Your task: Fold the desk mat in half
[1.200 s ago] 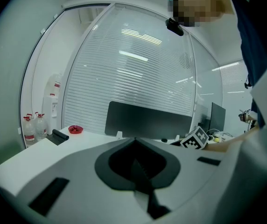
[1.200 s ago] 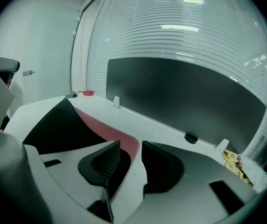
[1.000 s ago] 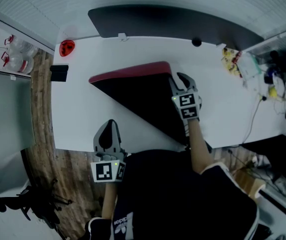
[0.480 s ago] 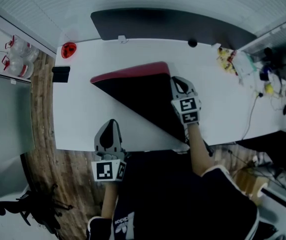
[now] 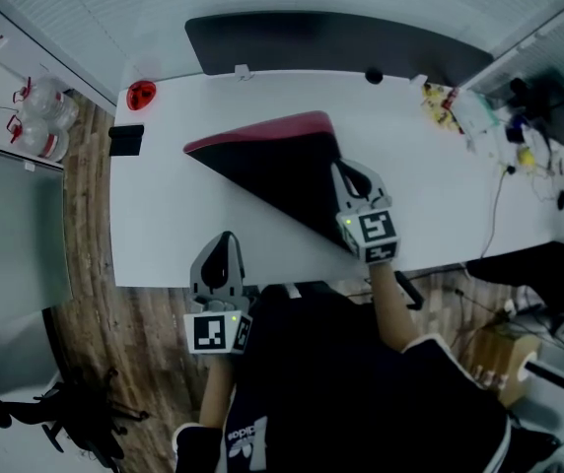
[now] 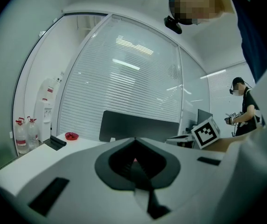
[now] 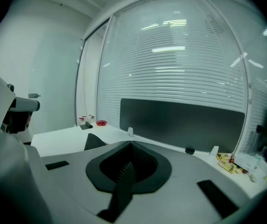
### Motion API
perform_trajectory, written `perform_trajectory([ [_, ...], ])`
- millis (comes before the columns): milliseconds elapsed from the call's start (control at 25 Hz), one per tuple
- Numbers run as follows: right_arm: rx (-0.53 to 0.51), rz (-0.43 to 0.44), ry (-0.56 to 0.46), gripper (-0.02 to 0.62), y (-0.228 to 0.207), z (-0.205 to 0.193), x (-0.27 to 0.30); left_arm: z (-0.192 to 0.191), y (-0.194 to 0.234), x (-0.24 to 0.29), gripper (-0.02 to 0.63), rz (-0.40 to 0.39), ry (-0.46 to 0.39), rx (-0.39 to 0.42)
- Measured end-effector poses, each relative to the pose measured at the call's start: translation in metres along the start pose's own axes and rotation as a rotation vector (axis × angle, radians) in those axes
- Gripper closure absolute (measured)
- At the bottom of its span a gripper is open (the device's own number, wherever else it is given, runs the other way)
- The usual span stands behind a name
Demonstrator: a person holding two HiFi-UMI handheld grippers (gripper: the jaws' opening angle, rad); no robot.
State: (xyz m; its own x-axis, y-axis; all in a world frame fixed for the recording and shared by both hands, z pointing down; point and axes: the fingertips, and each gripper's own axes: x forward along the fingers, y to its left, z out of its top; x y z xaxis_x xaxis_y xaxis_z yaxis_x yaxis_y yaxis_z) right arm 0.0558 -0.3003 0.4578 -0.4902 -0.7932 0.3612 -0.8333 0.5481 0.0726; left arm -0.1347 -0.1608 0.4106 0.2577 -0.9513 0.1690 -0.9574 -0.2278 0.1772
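The desk mat [image 5: 282,170] lies on the white table [image 5: 164,215], dark side up, with a pink band [image 5: 262,129] along its far edge. It forms a triangle that narrows toward me. My right gripper [image 5: 353,172] is at its right edge, shut on the desk mat and holding that edge off the table. In the right gripper view the jaws [image 7: 129,146] meet on a dark strip, and a raised dark peak of mat [image 7: 94,142] shows to their left. My left gripper [image 5: 223,242] hovers at the table's front edge, left of the mat, shut and holding nothing [image 6: 134,141].
A dark partition panel [image 5: 331,42] runs along the table's far side. A red dish [image 5: 141,94] and a black box [image 5: 126,139] sit at the far left corner, a black knob [image 5: 373,75] at the back, and clutter with cables [image 5: 464,111] at the right. Bottles [image 5: 40,116] stand left of the table.
My right gripper has risen and drawn back toward me with the mat's right edge, so the mat's near tip no longer reaches the table's front edge. My left gripper shifted slightly.
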Motion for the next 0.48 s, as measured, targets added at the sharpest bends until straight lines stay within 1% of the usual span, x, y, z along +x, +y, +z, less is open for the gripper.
perform_trajectory([
  [200,-0.005,-0.027,-0.059,0.592,0.021,0.008,-0.040,-0.004,-0.001,-0.035,0.603,-0.010,-0.012,0.004],
  [360,0.003,-0.051,-0.112,0.592,0.041,0.013,-0.076,-0.013,0.000,-0.066,0.603,-0.021,0.001,0.016],
  [480,0.004,-0.059,-0.131,0.592,0.060,0.013,-0.101,-0.016,-0.001,-0.088,0.603,-0.032,0.001,0.015],
])
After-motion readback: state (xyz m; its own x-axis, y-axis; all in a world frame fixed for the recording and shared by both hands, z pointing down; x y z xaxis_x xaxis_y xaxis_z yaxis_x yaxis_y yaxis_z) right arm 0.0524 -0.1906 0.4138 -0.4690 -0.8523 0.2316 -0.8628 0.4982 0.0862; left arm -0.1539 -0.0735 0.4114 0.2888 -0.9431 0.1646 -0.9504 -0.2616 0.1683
